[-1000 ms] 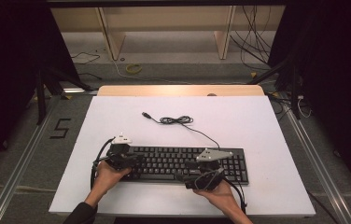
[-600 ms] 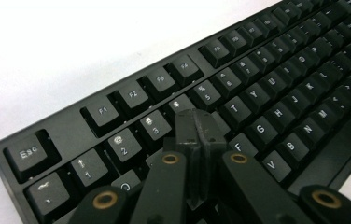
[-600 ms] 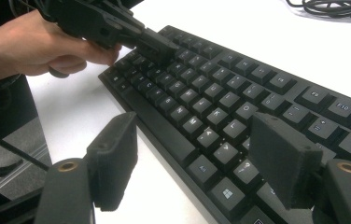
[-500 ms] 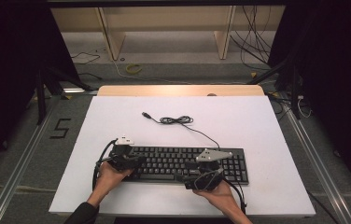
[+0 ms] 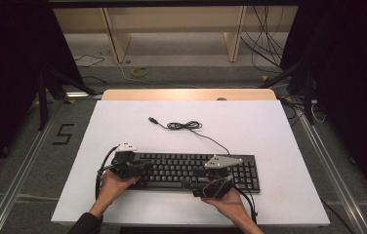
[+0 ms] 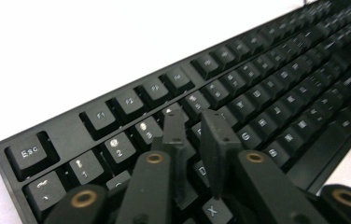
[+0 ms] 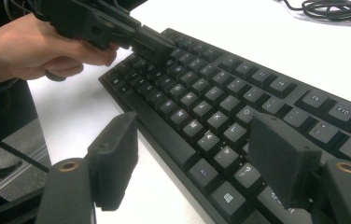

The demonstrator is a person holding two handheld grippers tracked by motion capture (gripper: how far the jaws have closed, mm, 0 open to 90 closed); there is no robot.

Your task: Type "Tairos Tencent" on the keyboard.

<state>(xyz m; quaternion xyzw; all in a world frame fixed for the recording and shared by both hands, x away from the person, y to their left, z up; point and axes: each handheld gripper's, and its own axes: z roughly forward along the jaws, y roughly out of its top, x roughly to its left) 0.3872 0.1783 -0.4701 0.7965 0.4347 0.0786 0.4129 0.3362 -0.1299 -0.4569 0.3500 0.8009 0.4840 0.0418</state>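
A black keyboard (image 5: pixel 191 170) lies across the near part of the white table (image 5: pixel 269 131). Its cable (image 5: pixel 186 126) is coiled behind it and ends in a loose USB plug (image 5: pixel 151 119). My left gripper (image 5: pixel 145 167) rests over the keyboard's left end. Seen in the left gripper view, the left gripper (image 6: pixel 194 123) is shut, tips low over the number and letter keys (image 6: pixel 239 93), holding nothing. My right gripper (image 5: pixel 215 187) is at the keyboard's front edge. The right gripper (image 7: pixel 197 154) is open, one jaw above the table and the other above the bottom key row.
Bare white table lies behind and right of the keyboard. A wooden strip (image 5: pixel 186 94) edges the far side. Metal rails (image 5: pixel 20 170) run along both sides. Beyond the table are wooden shelf legs (image 5: pixel 235 39), floor cables (image 5: pixel 264 44) and a yellow ring (image 5: pixel 139 71).
The left gripper has crept slightly to the right over the keys. The right gripper and the keyboard have stayed in place.
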